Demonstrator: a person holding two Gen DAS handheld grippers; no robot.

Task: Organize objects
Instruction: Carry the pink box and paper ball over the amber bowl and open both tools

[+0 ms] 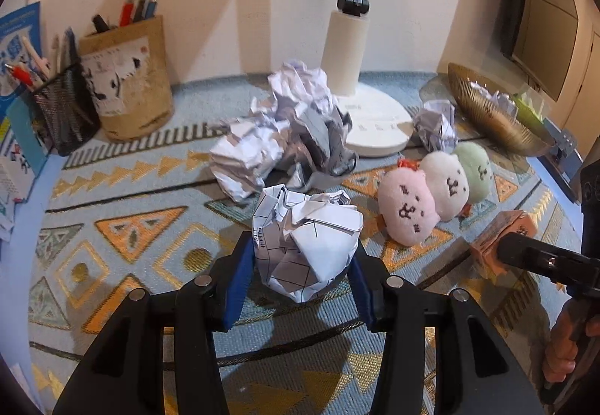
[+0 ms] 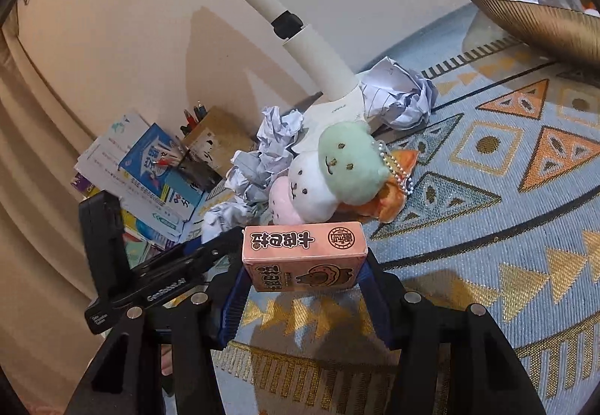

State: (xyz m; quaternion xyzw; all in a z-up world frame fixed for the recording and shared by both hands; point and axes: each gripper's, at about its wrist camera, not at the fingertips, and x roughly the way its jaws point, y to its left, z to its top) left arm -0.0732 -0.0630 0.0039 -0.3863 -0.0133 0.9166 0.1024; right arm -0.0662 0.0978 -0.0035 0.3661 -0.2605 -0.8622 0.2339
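Crumpled paper ball [image 1: 305, 244] gripped in left claw [image 1: 300, 265], pink box [image 2: 303, 255] clamped in right claw [image 2: 305, 276]

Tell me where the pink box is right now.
The pink box sits between the right gripper fingers, centre of the right wrist view, just in front of the plush toys on the patterned cloth.

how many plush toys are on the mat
3, touching in a row right of the lamp base: pink plush nearest, white plush in the middle, green plush farthest.
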